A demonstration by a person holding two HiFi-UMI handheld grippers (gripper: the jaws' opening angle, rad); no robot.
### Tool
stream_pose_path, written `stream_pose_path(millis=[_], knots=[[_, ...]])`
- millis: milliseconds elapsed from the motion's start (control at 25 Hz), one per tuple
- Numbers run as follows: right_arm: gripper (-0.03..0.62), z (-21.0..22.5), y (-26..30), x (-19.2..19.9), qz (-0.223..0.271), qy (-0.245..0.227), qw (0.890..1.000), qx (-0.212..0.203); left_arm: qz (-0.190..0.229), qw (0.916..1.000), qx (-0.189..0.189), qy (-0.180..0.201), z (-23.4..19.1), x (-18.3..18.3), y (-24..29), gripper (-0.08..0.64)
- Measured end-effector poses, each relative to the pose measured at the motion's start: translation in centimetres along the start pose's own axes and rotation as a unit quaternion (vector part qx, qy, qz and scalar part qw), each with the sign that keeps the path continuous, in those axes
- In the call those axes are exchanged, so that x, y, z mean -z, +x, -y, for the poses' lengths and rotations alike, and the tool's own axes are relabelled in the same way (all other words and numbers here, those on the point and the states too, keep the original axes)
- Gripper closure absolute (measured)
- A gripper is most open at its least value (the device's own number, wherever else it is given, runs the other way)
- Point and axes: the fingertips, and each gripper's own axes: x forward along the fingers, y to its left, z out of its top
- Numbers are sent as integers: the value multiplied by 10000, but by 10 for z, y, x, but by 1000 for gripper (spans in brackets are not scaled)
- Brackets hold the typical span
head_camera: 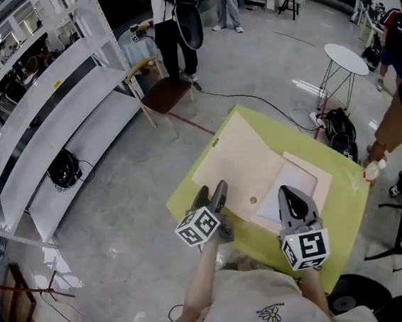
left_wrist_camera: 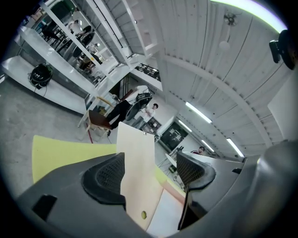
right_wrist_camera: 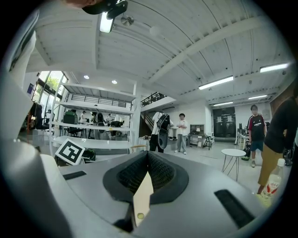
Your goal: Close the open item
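Table (head_camera: 343, 209) bears one folder (head_camera: 238, 158): right gripper (right_wrist_camera: 147, 173) clamps it, left gripper (left_wrist_camera: 152, 171) gapes.

The folder (head_camera: 247, 160) is cream card and lies open on the yellow-green desk (head_camera: 342, 213). Its left cover is spread flat toward the far-left corner of the desk. The right half carries a white sheet (head_camera: 289, 185) inside a pinkish-beige border. A small round fastener (head_camera: 253, 200) sits near the fold at the near edge. That fastener edge is clamped between the closed jaws of the right gripper (right_wrist_camera: 146, 175). The left cover passes between the parted jaws of the left gripper (left_wrist_camera: 151, 169).
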Motion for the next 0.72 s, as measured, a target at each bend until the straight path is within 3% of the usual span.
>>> stream_pose_path(millis=[200,400,520,600,680,720], knots=[[580,-3,3,-1,28,-85,10000,2,115,9999,-53,78,-4,-8,-2,219],[580,-7,4,-2,-44,-109,9999,-19,423,9980,-341,314,-12,-31,-14,219],[580,-7,5,0,-49,-121,9999,-45,373,9983,-405,203,-22,-29,-12,222],[580,-8,4,1,-64,-153,9998,-57,243,9985,-443,227,-24,-24,-10,292],[580,-6,2,3,-100,-147,9998,-19,96,9979,-508,392,-24,-19,-7,482],[580,-5,1,4,-111,-143,9998,1,45,9976,-511,471,-23,-18,-5,526]])
